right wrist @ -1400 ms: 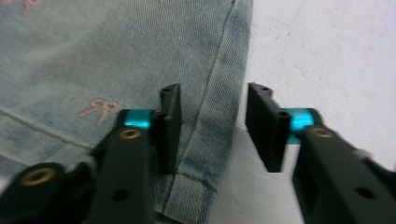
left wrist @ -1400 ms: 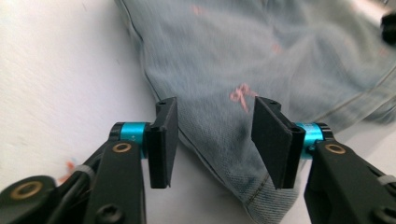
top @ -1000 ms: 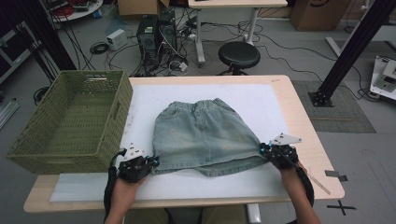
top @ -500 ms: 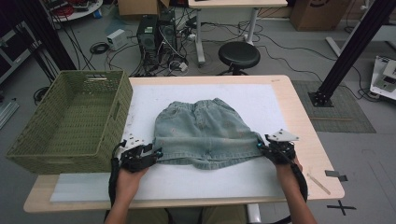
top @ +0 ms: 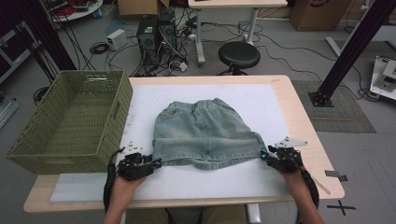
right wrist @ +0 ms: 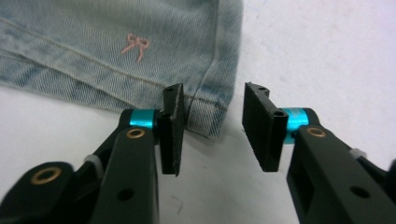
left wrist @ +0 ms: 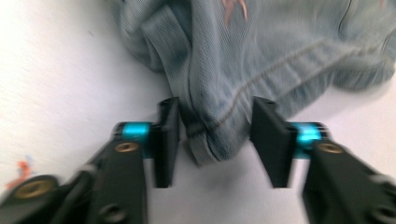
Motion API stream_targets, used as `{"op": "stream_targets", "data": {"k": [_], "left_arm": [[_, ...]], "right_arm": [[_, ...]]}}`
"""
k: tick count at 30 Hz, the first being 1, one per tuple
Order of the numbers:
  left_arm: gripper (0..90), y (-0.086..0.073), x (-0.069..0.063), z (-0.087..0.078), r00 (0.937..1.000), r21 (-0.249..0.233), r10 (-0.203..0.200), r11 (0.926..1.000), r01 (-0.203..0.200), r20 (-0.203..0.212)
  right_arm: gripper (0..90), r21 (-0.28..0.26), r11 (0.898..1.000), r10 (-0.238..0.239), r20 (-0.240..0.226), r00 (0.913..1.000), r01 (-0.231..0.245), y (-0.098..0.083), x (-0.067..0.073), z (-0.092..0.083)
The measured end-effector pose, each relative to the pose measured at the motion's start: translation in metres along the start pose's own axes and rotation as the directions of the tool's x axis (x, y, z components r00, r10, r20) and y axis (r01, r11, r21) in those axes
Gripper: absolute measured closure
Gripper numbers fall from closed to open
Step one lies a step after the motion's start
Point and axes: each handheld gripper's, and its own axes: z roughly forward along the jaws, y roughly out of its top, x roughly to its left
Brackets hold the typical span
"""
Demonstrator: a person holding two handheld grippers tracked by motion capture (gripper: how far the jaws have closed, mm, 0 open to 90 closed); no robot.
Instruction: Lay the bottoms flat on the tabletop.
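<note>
My denim skirt (top: 205,133) lies flat in the middle of the white mat (top: 280,100) on the table, waistband toward the far edge, hem toward the near edge. My left gripper (left wrist: 215,135) has just been closing, yet its jaws stand apart around the bunched hem corner. My right gripper (right wrist: 212,126) stands spread about the other hem corner. A green basket (top: 70,121) sits at the table's left edge.

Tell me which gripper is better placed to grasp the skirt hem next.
Probably left: the left gripper has a bunched hem corner of the skirt between its jaws. The right gripper has only the hem edge at one pad.
</note>
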Motion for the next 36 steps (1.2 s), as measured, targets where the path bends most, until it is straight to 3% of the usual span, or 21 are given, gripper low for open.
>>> {"op": "stream_targets", "data": {"k": [2, 5, 7, 9, 11, 12, 13, 15, 18, 21, 22, 23, 24, 25, 26, 28, 30, 31, 33, 34, 36], "left_arm": [[80.0, -0.001, 0.001, -0.002, 0.9999, -0.023, 0.001, 0.9997, 0.0, 0.016], [82.2, -0.003, 0.001, -0.011, 0.9987, -0.049, 0.02, 0.9987, -0.018, 0.047], [82.2, -0.005, 0.001, -0.015, 0.9976, -0.055, 0.017, 0.9984, -0.013, 0.068], [82.2, -0.011, -0.001, -0.024, 0.992, -0.064, 0.028, 0.9978, -0.02, 0.123], [82.2, -0.013, -0.001, -0.027, 0.9897, -0.064, 0.033, 0.9976, -0.024, 0.139], [82.1, -0.014, 0.0, -0.031, 0.9835, -0.065, 0.018, 0.9978, -0.007, 0.18], [82.1, -0.014, 0.0, -0.031, 0.9835, -0.065, 0.018, 0.9978, -0.007, 0.18], [82.1, -0.014, 0.004, -0.04, 0.9654, -0.072, -0.029, 0.9962, 0.049, 0.259], [82.1, -0.015, 0.01, -0.052, 0.9421, -0.083, -0.063, 0.9919, 0.096, 0.329], [82.1, -0.014, 0.011, -0.058, 0.9356, -0.079, -0.056, 0.9929, 0.089, 0.349], [82.0, -0.014, 0.012, -0.059, 0.9372, -0.075, -0.047, 0.9942, 0.077, 0.346], [81.2, -0.015, 0.011, -0.058, 0.9445, -0.072, -0.041, 0.9951, 0.068, 0.326], [77.2, -0.016, 0.01, -0.057, 0.9568, -0.073, -0.033, 0.9957, 0.057, 0.289], [68.7, -0.016, 0.01, -0.057, 0.9568, -0.073, -0.033, 0.9957, 0.057, 0.289], [58.2, -0.016, 0.01, -0.052, 0.9721, -0.061, -0.038, 0.9967, 0.053, 0.232], [46.6, -0.017, 0.008, -0.048, 0.9804, -0.086, -0.023, 0.9954, 0.041, 0.196], [42.9, -0.016, 0.007, -0.047, 0.9821, -0.097, -0.018, 0.9946, 0.037, 0.187], [41.7, -0.015, 0.005, -0.047, 0.9874, -0.125, 0.003, 0.992, 0.017, 0.158], [41.1, -0.014, 0.005, -0.047, 0.9879, -0.137, 0.003, 0.9905, 0.018, 0.155], [40.7, -0.014, 0.005, -0.047, 0.989, -0.15, 0.004, 0.9885, 0.019, 0.148], [39.2, -0.012, 0.006, -0.046, 0.9907, -0.173, 0.01, 0.9848, 0.014, 0.135]], "right_arm": [[73.3, 0.004, 1.0, 0.012, -0.026, 0.9996, -0.012, 0.001, 0.0, 0.0], [80.0, 0.016, 1.0, -0.021, -0.012, 0.9997, 0.022, 0.002, 0.003, -0.004], [80.5, 0.015, 1.0, -0.024, -0.016, 0.9996, 0.024, 0.001, 0.003, -0.009], [80.8, 0.009, 0.999, -0.033, -0.017, 0.9993, 0.033, 0.0, 0.004, -0.014], [80.8, 0.006, 0.999, -0.04, -0.014, 0.9991, 0.04, -0.001, 0.005, -0.018], [80.8, -0.003, 0.999, -0.048, -0.015, 0.9987, 0.048, -0.003, 0.008, -0.027], [80.8, -0.003, 0.999, -0.048, -0.015, 0.9987, 0.048, -0.003, 0.008, -0.027], [80.8, -0.016, 0.998, -0.056, -0.015, 0.9983, 0.056, -0.005, 0.012, -0.041], [80.8, -0.017, 0.997, -0.073, -0.023, 0.9971, 0.073, -0.006, 0.017, -0.051], [80.8, -0.019, 0.996, -0.083, -0.028, 0.9961, 0.082, -0.006, 0.022, -0.058], [80.8, -0.018, 0.996, -0.085, -0.027, 0.996, 0.084, -0.005, 0.023, -0.06], [80.7, -0.013, 0.996, -0.087, -0.025, 0.9959, 0.087, -0.005, 0.024, -0.061], [80.7, -0.003, 0.995, -0.096, -0.02, 0.9952, 0.096, -0.005, 0.025, -0.06], [80.0, 0.015, 0.994, -0.111, -0.005, 0.9939, 0.111, -0.006, 0.026, -0.059], [77.4, 0.027, 0.992, -0.123, 0.006, 0.9924, 0.123, -0.007, 0.027, -0.056], [66.0, 0.03, 0.991, -0.133, 0.03, 0.9907, 0.132, -0.008, 0.027, -0.051], [61.0, 0.015, 0.992, -0.128, 0.043, 0.9909, 0.127, -0.009, 0.027, -0.051], [59.6, -0.035, 0.993, -0.11, 0.035, 0.9933, 0.111, -0.008, 0.027, -0.054], [59.5, -0.058, 0.991, -0.115, 0.032, 0.9928, 0.117, -0.007, 0.028, -0.055], [59.7, -0.097, 0.988, -0.122, 0.003, 0.9925, 0.122, -0.005, 0.033, -0.054], [60.7, -0.114, 0.984, -0.142, -0.026, 0.9895, 0.138, -0.001, 0.041, -0.05]]}}
